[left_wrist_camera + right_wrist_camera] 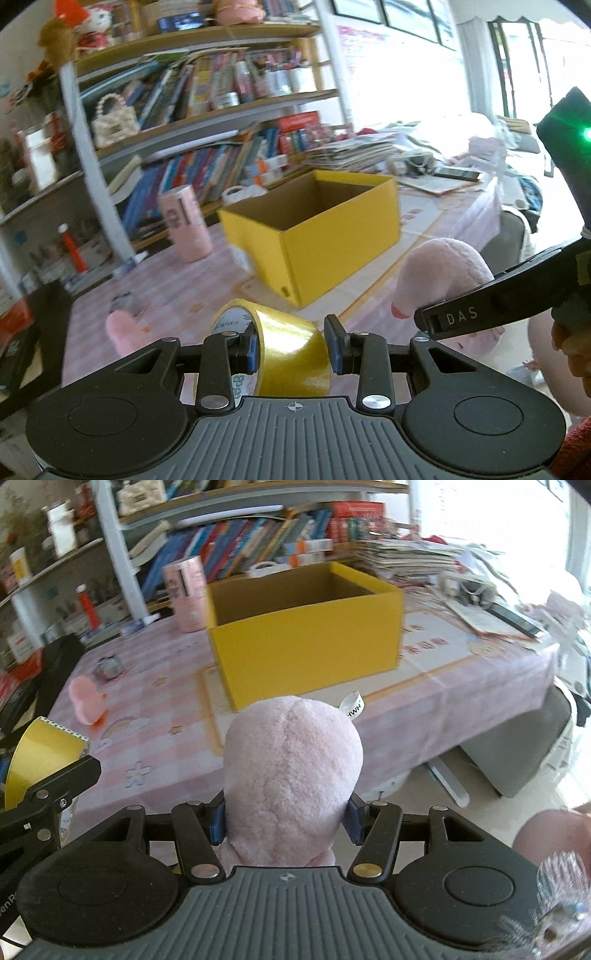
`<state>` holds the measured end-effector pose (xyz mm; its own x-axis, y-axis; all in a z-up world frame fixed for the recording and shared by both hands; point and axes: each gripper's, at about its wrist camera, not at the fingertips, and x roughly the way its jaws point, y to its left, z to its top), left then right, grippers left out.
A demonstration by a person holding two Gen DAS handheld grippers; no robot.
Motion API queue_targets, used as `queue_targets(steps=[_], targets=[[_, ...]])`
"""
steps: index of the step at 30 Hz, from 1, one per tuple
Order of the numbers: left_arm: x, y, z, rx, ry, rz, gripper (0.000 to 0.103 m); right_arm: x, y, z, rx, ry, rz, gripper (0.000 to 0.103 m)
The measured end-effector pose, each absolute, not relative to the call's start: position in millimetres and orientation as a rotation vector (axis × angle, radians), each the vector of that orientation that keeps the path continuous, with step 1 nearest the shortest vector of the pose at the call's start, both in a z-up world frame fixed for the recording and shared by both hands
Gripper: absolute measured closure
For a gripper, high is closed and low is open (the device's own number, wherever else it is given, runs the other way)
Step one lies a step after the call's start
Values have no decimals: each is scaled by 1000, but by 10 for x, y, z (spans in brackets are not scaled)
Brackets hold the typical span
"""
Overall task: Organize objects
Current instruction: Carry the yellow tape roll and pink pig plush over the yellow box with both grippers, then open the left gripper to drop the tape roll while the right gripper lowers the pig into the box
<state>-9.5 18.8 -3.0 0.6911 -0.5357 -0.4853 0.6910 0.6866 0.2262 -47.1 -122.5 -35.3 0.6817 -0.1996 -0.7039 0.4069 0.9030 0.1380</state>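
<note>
The left gripper (293, 349) is clamping a yellow tape roll (284, 354); the right gripper (286, 821) is squeezing a pink plush toy (291, 775). The yellow box (306, 650), upper centre, is looking empty, so both loads are awaiting dropping, as is a small pink toy (85, 698) at left.

I see a yellow tape roll (291, 354) held tilted between my left pads, a pale pink plush toy (291, 775) squeezed upright in my right, and an open yellow cardboard box (306, 642) standing empty on the checked tablecloth ahead.
</note>
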Motion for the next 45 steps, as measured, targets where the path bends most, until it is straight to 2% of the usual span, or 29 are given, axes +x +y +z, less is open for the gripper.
queue_targets(steps=[11,29,45], targets=[[-31,-107,-10,425,383,-744,70,-492,-1550,-324,326,735,-403,47],[314,-604,151,407,313,-697,70,19,-2098,-253,316,732,-369,47],[1039,-1420,441,391,207,-603,70,934,-2902,494,190,464,-246,47]])
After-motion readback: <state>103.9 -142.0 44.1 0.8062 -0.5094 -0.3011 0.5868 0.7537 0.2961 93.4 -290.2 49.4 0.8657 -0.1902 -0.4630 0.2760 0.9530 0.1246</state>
